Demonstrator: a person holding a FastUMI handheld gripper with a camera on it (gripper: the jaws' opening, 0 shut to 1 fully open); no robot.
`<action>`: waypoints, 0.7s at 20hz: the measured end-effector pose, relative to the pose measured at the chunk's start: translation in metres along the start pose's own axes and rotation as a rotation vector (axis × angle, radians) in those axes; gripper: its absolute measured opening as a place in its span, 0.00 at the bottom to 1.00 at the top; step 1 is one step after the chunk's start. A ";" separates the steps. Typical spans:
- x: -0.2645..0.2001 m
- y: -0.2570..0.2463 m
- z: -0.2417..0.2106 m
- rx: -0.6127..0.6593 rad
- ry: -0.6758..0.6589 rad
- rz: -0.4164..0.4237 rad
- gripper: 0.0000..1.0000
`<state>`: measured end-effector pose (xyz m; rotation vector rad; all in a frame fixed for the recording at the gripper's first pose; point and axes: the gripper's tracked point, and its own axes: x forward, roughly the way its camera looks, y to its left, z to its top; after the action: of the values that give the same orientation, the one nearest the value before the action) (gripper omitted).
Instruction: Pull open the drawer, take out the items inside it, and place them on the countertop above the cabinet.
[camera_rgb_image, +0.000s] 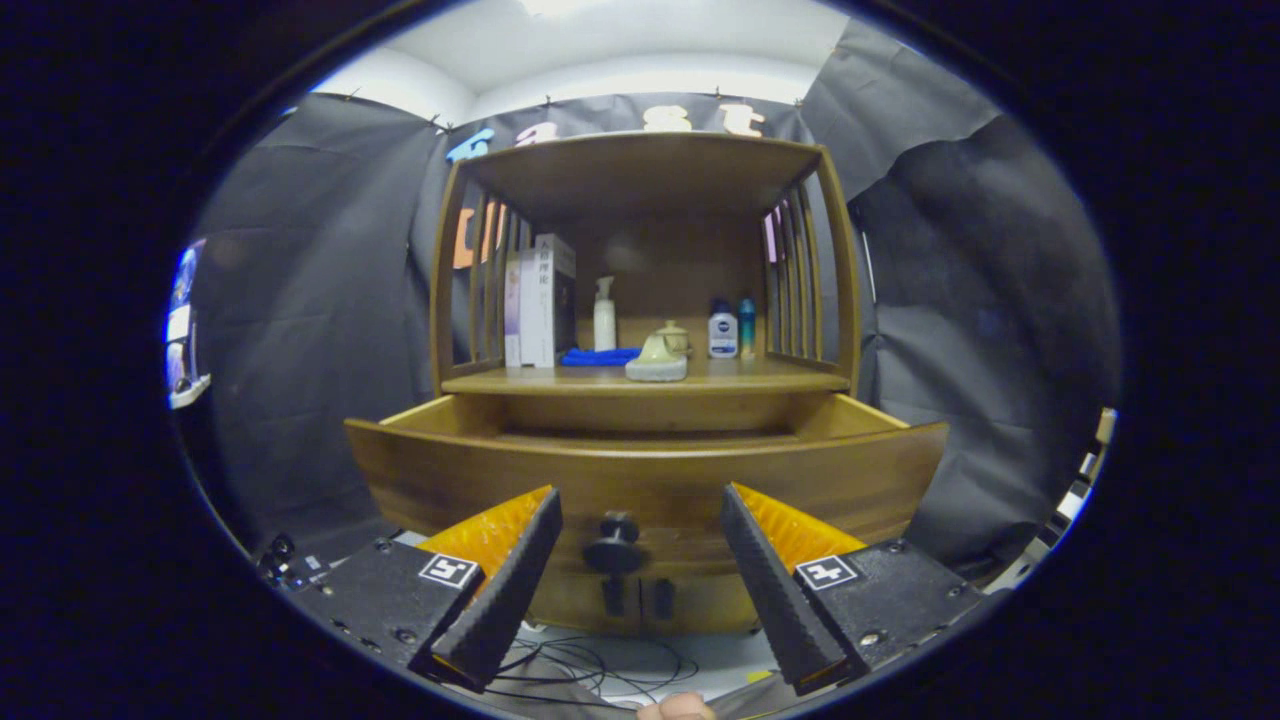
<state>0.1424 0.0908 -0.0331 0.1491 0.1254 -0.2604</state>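
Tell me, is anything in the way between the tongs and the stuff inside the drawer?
Yes. The tongs are open, flanking the knob. The pulled-out drawer has its tall front panel standing between them and the inside, hiding whatever lies there. They would likely need to rise over that panel.

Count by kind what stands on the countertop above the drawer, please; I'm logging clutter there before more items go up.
Books: 2
Bottles: 3, namely pump bottle, white bottle, teal bottle
Blue cloth: 1
Pale teapot: 1
Total: 7
Gripper open at the drawer knob.
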 end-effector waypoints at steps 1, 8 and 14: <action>0.002 0.004 -0.005 -0.004 -0.001 0.004 1.00; 0.033 0.020 -0.023 -0.021 0.000 -0.014 1.00; 0.062 0.021 -0.022 -0.045 0.009 -0.064 1.00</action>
<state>0.2046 0.0993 -0.0611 0.1020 0.1452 -0.3210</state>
